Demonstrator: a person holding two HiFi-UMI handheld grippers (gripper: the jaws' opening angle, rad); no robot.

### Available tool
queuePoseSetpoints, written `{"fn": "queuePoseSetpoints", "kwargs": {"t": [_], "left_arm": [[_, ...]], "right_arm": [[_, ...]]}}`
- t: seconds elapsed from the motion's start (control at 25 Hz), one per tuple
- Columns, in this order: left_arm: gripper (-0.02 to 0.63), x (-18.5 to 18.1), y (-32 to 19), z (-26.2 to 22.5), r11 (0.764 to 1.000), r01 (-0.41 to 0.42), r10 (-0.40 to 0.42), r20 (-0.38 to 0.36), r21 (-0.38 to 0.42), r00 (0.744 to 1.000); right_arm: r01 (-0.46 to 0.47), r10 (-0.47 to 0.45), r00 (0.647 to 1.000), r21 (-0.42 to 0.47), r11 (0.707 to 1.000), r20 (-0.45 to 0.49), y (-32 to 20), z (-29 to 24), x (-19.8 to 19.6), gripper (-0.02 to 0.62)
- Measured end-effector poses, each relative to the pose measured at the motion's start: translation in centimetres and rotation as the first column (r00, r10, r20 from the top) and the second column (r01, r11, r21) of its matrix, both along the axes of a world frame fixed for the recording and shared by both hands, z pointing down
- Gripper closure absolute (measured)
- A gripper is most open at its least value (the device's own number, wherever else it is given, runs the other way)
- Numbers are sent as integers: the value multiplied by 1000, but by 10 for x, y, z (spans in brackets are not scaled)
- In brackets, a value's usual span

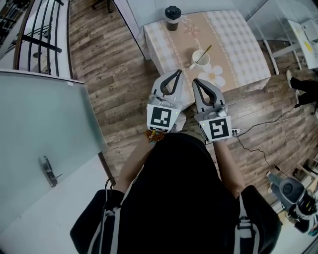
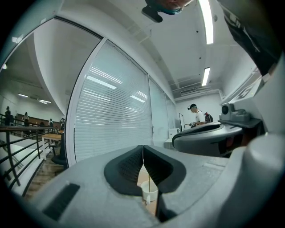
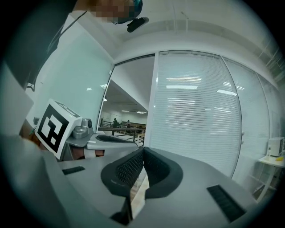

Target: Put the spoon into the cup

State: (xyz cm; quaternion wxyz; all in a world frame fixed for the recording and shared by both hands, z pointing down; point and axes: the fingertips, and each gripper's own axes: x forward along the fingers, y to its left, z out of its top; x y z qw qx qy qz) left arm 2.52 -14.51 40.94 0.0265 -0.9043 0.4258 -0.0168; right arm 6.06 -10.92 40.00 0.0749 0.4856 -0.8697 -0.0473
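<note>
View from above of a person standing just short of a small table covered in a checked cloth. The person holds one gripper in each hand, close to the chest, and both point toward the table.

The left gripper has its jaws pressed together with nothing between them. Its own view confirms this: the tips of the left gripper meet. The right gripper is closed in the same way and is also empty. In its view the pads of the right gripper touch along their length.

On the table, near the front edge, stands a white cup. The spoon already leans inside it, with the handle angled up and to the right over the rim. The cup also shows small and low in the left gripper view, below the closed jaws. Both grippers are well clear of the cup.

The task looks finished, so the step in hand is probably just to stay back. It is best to keep both grippers off the table and above the cloth, so that nothing knocks the cup or tips the leaning spoon. If the spoon needs settling, one gripper should open and come in from above, along the handle.

Count:
- one table
- one white cup
- one spoon
- one dark lidded tumbler at the far edge
- two grippers
</note>
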Motion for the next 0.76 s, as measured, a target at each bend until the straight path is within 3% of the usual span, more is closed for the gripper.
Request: {"fn": "queuePoseSetpoints", "kwargs": {"t": [0.2, 0.4, 0.56, 0.76], "left_arm": [[588, 9, 4, 3, 999, -36, 36, 7, -7, 999], [588, 17, 1, 9, 998, -58, 58, 17, -18, 998], [588, 19, -2, 13, 997, -68, 69, 20, -28, 997], [588, 21, -13, 19, 997, -68, 69, 25, -41, 997]], "right_arm": [[-75, 77, 994, -26, 997, 74, -5, -3, 25, 588], [-126, 126, 991, 3, 992, 52, -14, -5, 60, 588], [-196, 197, 979, -24, 980, 58, -17, -5, 83, 588], [-215, 214, 974, 10, 977, 70, -24, -7, 100, 588]]}}
